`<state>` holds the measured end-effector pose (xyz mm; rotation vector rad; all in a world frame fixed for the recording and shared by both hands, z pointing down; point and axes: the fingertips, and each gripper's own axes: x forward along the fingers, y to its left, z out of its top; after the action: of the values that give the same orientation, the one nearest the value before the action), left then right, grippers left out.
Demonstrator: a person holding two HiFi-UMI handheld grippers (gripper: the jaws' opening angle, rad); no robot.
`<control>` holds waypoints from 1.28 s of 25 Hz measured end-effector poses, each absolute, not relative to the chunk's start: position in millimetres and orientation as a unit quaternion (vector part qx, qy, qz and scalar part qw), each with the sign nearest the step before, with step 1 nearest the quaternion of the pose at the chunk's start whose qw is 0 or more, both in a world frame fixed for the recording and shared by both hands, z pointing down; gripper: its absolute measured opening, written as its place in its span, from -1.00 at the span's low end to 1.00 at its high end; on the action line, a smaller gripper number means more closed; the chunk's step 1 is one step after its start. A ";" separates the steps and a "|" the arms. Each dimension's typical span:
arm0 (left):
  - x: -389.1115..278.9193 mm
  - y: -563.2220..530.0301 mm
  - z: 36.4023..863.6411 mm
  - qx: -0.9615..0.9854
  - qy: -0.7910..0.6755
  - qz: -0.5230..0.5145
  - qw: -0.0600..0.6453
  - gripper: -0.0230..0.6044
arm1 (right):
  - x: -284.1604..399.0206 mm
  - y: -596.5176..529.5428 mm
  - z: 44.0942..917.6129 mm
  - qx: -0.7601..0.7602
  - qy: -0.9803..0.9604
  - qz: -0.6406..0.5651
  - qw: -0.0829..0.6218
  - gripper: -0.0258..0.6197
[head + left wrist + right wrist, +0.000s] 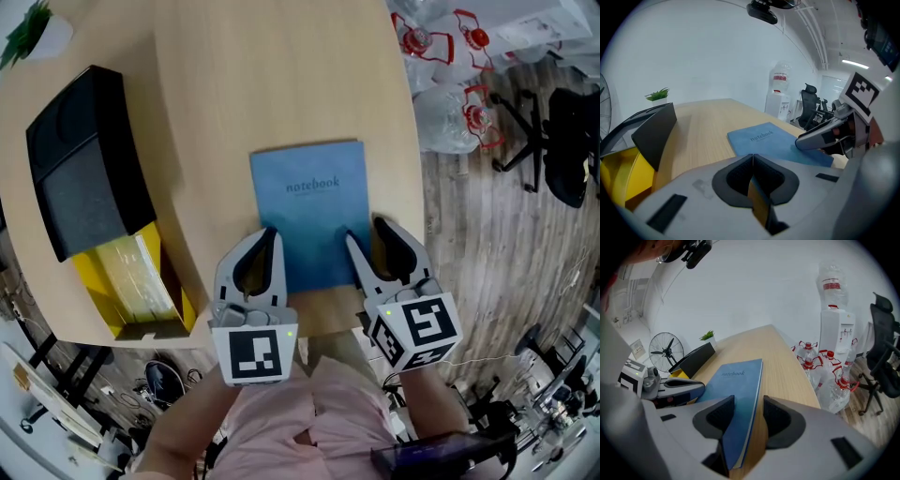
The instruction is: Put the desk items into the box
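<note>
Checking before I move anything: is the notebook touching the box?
Apart. The head view shows a strip of bare desk between the notebook and the box.

Blue notebook (309, 211), closed, cover up, yellow box (131, 281) with black lid (84, 159) to its left

desk (281, 84) | blue notebook (309, 211) | black-yellow box (94, 187) | small plant (28, 33)
</note>
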<state>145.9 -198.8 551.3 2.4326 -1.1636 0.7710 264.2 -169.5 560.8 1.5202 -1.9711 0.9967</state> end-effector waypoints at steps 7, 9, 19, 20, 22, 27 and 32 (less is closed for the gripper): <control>149.7 -195.4 553.2 0.859 -0.395 0.287 0.153 -0.88 | 257.3 -170.2 560.3 0.553 -0.716 0.365 0.220 -0.25; 149.5 -195.8 554.0 0.858 -0.395 0.283 0.163 -0.88 | 252.1 -169.4 560.0 0.547 -0.719 0.368 0.219 -0.31; 148.7 -195.6 557.5 0.858 -0.393 0.279 0.179 -0.89 | 241.0 -169.5 528.7 0.550 -0.736 0.367 0.145 -0.30; 148.4 -195.4 557.5 0.858 -0.393 0.278 0.179 -0.89 | 237.0 -169.6 519.3 0.546 -0.745 0.361 0.125 -0.33; 147.8 -194.4 557.9 0.859 -0.390 0.278 0.178 -0.89 | 227.4 -169.3 505.6 0.537 -0.762 0.348 0.100 -0.40; 147.6 -193.3 559.4 0.862 -0.385 0.284 0.169 -0.89 | 232.6 -170.9 524.6 0.548 -0.742 0.370 0.111 -0.39; 147.8 -193.5 561.5 0.864 -0.384 0.278 0.169 -0.89 | 244.6 -171.8 527.6 0.559 -0.726 0.375 0.140 -0.73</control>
<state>147.8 -193.5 561.5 2.4551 -1.0927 0.7902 244.6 -171.8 527.6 1.6154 -2.0972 1.0849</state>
